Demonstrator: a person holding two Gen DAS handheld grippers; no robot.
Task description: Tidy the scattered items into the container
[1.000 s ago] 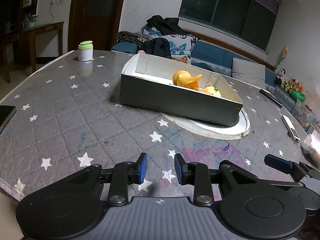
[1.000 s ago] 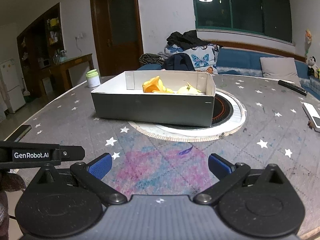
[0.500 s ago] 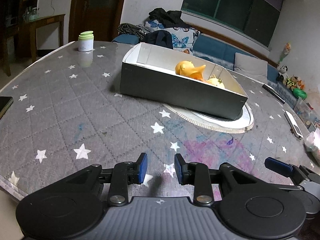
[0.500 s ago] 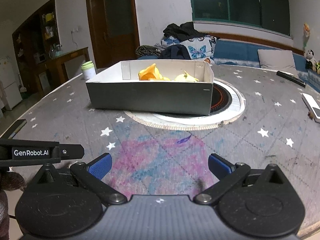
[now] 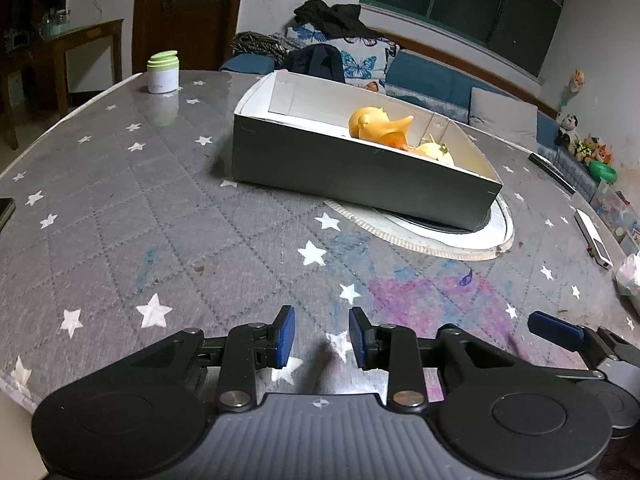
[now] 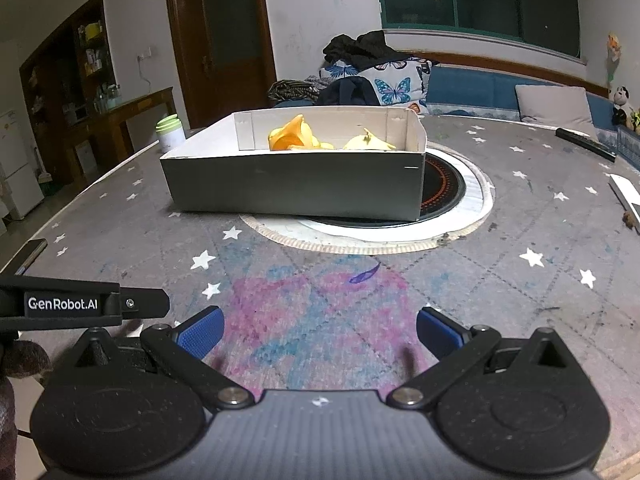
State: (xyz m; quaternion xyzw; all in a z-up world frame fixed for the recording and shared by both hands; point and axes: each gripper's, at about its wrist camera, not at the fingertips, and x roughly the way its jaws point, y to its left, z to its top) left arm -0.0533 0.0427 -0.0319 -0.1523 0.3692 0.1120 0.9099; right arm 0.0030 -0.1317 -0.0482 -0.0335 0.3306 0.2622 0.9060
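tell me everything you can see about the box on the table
The box is a shallow, open-topped rectangle that looks like cardboard, dark grey outside and white inside, with fold seams on its end walls. It sits upright on the star-patterned tablecloth, its right end overlapping the round white-rimmed cooktop. Inside, toward the right, lie an orange-yellow duck toy and a pale yellow toy. Neither pair of tongs touches it.

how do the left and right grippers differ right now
The left gripper has its blue pads close together with a narrow gap; the right gripper has its pads spread wide. The left gripper sits over grey starred cloth, the right gripper over a pink and blue stain. Both are empty, low over the table and facing the box.
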